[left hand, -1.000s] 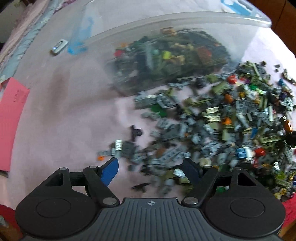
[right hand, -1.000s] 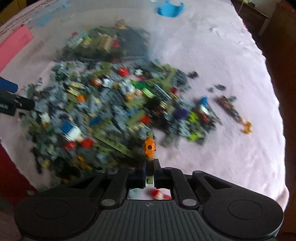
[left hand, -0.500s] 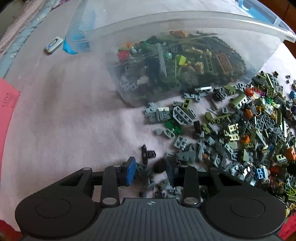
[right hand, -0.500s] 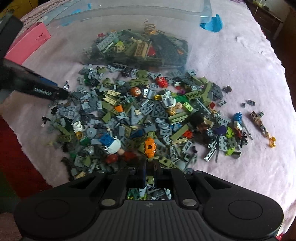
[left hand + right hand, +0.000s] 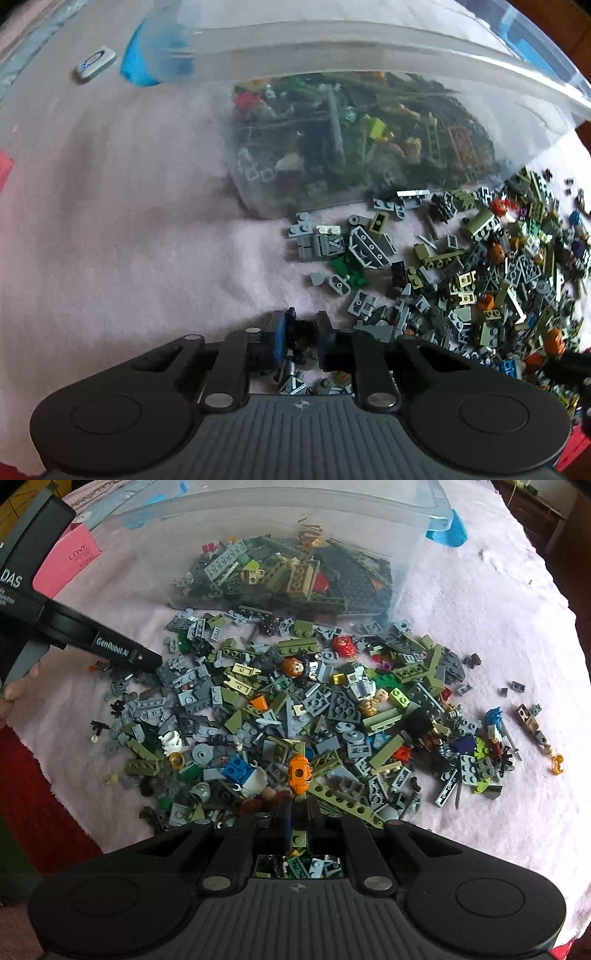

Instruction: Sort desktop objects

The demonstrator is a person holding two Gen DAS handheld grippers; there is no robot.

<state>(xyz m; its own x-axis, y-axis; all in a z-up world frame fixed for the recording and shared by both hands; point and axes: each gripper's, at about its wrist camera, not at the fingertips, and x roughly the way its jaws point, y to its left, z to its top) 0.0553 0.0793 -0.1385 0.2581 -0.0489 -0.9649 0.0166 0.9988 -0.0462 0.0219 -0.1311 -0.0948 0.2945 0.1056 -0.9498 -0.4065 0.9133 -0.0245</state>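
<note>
A big pile of small toy bricks (image 5: pixel 314 709), mostly grey and olive, lies on the pink cloth (image 5: pixel 480 609); it also shows in the left wrist view (image 5: pixel 461 280). A clear plastic bin (image 5: pixel 369 44) holding more bricks stands behind the pile and shows in the right wrist view (image 5: pixel 258 513). My left gripper (image 5: pixel 300 334) is shut on a small black piece (image 5: pixel 301 332) at the pile's left edge. It appears in the right wrist view as a black arm (image 5: pixel 110 646). My right gripper (image 5: pixel 297 812) is shut on an olive bar with an orange piece (image 5: pixel 298 773) on its tip.
A small grey device (image 5: pixel 94 68) and a blue bin clip (image 5: pixel 147 62) lie on the cloth at the back left. A pink card (image 5: pixel 70 565) lies left of the bin. Another blue clip (image 5: pixel 447 531) sits at the bin's right corner. Stray pieces (image 5: pixel 532 720) lie right of the pile.
My left gripper moved forward toward the bin and closed from wide open onto the black piece. My right gripper kept its hold and moved closer to the pile.
</note>
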